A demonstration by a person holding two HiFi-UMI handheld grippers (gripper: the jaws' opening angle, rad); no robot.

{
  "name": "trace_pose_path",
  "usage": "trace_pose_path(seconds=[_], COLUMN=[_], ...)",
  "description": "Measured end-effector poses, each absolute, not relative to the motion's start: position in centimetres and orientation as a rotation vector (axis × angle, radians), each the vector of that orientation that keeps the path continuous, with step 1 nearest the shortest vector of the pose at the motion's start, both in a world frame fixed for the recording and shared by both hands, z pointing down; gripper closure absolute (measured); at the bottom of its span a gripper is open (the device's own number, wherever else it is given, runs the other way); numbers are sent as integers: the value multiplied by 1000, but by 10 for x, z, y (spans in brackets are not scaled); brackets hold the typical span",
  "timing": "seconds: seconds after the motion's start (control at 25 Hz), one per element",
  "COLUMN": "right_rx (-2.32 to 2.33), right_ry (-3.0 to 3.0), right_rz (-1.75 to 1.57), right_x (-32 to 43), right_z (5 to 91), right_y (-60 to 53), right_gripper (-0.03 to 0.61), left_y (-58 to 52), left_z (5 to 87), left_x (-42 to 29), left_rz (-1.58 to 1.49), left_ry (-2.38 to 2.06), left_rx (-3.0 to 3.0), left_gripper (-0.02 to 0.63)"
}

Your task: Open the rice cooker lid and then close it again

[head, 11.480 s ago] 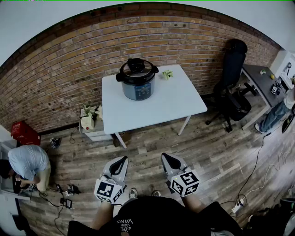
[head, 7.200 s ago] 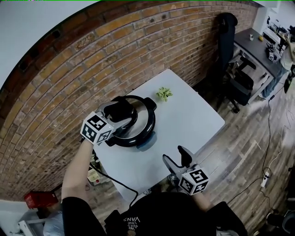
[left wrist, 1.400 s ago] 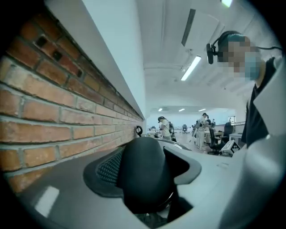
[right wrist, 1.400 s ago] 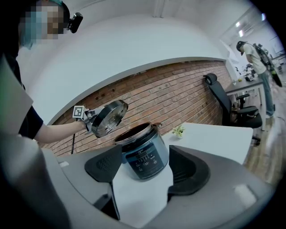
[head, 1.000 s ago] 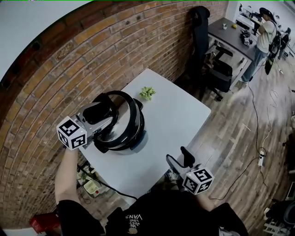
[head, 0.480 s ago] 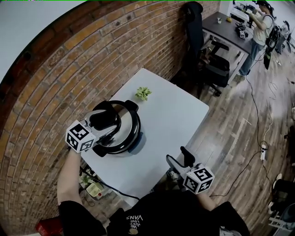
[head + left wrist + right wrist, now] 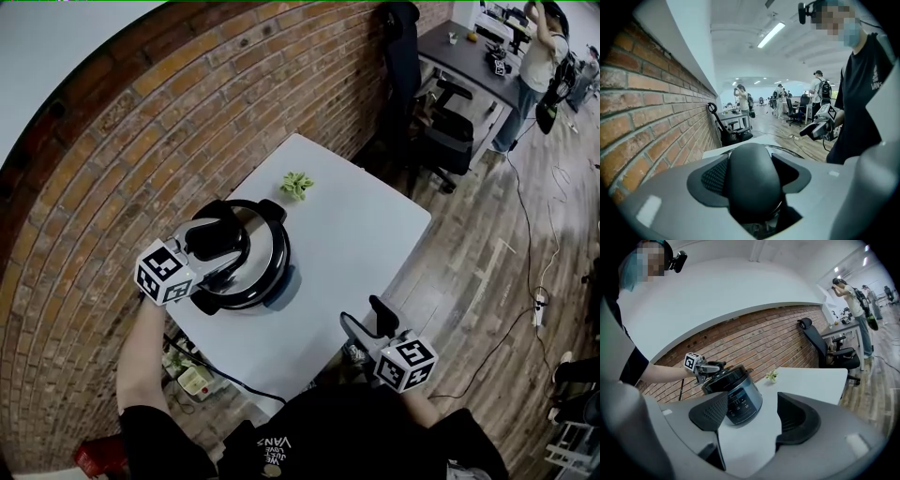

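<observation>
The dark, round rice cooker (image 7: 281,281) with a control panel on its front stands at the near-left corner of the white square table (image 7: 366,225), close to the red brick wall (image 7: 141,122). Its shiny metal lid (image 7: 267,248) with a black rim looks to be lying on the body, though I cannot tell whether it is fully seated or locked. The left gripper (image 7: 752,164) reaches over the cooker from the wall side, its jaws pressed in from both sides on the black domed knob (image 7: 752,180) at the lid's centre, which fills the gap between them. That central hold makes sense, since lifting or lowering from the middle keeps the lid level. The right gripper (image 7: 747,416) hangs low off the table's near edge, jaws spread wide with nothing between them (only the cooker and tabletop show through the gap, well beyond). It seems merely parked out of the way while one hand does the work. A small green sprig (image 7: 297,184) lies on the table toward the far side, apart from the cooker, and a black office chair (image 7: 412,56) stands beyond the table by the wall; neither is in the lid's path. My reading is that the lid is at or near its closed seat, with the grip not yet let go.
</observation>
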State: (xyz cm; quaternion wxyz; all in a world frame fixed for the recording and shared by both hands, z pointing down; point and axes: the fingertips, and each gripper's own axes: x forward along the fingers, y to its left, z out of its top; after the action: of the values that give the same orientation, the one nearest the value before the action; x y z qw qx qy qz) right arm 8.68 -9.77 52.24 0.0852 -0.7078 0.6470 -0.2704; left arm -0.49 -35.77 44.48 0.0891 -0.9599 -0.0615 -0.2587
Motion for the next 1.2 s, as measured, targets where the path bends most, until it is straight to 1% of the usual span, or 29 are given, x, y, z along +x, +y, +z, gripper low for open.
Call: trace_pose_path(seconds=[0.36,0.52,0.88,1.2], right_rx=[-2115,-2131,-2099,-2047], right_ry=[1940,1919,1945,2010], right_rz=[-813,-813,-806,-808], right_x=[84,90,85,81], right_z=[524,525,524,522], right_y=[-98,-93,-100,-113], right_gripper=[258,258,258,258], left_y=[-354,-354,-357,-360], left_z=[460,457,457,459], left_x=[-3,-4,-3,-2], left_rz=[-835,-797,-749,-788], left_ry=[-360,-360,-257,-112], left_rx=[-2738,-2776,-2841,-2867], left_gripper=[329,330,334,330])
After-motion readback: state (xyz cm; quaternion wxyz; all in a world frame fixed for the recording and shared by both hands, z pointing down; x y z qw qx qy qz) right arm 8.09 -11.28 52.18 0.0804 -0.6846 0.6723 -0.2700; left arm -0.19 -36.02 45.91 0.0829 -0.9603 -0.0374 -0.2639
